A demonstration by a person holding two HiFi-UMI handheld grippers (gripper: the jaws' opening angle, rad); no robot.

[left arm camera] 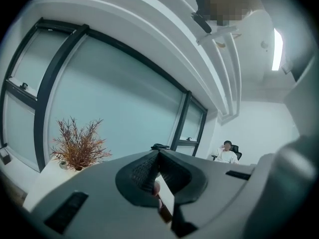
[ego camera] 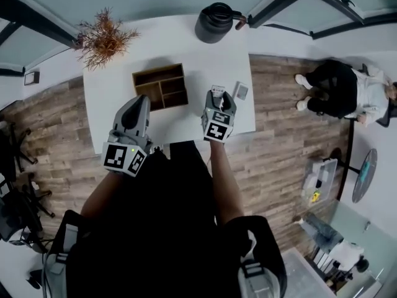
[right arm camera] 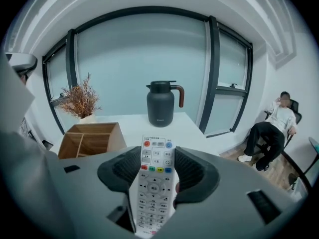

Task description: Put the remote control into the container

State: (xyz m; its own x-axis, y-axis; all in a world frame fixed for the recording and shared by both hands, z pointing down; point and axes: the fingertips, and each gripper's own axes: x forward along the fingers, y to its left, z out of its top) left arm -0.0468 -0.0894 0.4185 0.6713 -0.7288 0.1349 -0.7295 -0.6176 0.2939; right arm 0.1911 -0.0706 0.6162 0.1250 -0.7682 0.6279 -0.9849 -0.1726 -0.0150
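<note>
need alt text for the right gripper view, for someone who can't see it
The right claw grips a white remote control, pointing away over a white table. Ahead stand an open wooden container at the view's left and a dark jug; a person sits far right.

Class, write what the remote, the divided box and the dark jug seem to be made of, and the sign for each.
The remote looks like smooth white plastic, its buttons coloured and rubbery-looking. The box looks like bare brown wood, matte, with board edges showing. The jug has a dark matte body, metal or plastic, unclear; its reddish-brown handle may be wood.
</note>
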